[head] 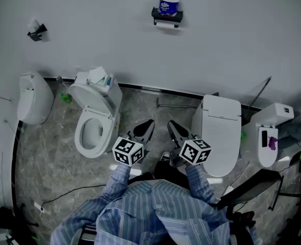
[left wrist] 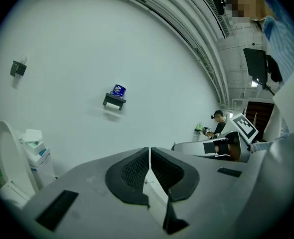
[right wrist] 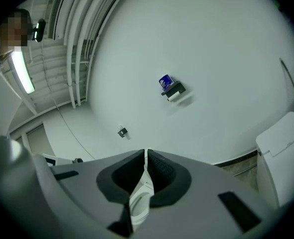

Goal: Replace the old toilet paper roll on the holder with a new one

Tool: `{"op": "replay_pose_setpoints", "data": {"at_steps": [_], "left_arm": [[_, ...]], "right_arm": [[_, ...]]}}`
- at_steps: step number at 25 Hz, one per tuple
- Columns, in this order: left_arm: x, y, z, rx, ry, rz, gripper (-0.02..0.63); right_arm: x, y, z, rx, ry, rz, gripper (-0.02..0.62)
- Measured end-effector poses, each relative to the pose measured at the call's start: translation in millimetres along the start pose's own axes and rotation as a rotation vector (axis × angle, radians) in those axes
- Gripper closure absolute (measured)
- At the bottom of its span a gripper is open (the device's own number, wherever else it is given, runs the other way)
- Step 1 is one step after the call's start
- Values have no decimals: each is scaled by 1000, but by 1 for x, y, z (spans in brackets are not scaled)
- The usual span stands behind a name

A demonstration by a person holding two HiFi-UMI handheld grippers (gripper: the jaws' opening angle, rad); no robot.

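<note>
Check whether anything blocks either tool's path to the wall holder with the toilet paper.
Nothing visible does. The left tool and right tool, both shut and empty, face the holder with only wall around it; the open toilet sits left of the path, the closed toilet right of it.

Floor [head: 48, 157]: grey marbled tile.
On floor, L: open toilet [head: 93, 131], lid up. White fixture [head: 33, 98] further L, can't tell if it reaches floor.
On floor, R: shut toilet [head: 221, 137], w/ smaller toilet [head: 278, 114] beside it.
Also on floor: black cable [head: 69, 193] lower L, green item [head: 65, 98] at far edge.
Wall shelf [head: 167, 17]: blue-wrapped roll [head: 169, 5] upright on top, white roll [head: 167, 26] just under.
</note>
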State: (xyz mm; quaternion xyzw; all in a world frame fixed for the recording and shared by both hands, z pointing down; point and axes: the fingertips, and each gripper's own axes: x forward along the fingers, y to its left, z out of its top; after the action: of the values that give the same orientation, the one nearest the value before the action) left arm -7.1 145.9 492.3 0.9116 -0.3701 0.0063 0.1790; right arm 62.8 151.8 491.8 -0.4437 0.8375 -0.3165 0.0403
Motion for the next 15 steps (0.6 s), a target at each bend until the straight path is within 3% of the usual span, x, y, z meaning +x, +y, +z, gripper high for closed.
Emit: {"op": "replay_pose_setpoints", "data": {"at_steps": [9, 15], "left_arm": [[79, 20, 18, -11, -5, 46, 594], [96, 43, 25, -31, 1, 95, 594]], "right_arm": [[43, -62, 49, 21, 49, 79, 574], [73, -72, 55, 41, 103, 140, 574]]}}
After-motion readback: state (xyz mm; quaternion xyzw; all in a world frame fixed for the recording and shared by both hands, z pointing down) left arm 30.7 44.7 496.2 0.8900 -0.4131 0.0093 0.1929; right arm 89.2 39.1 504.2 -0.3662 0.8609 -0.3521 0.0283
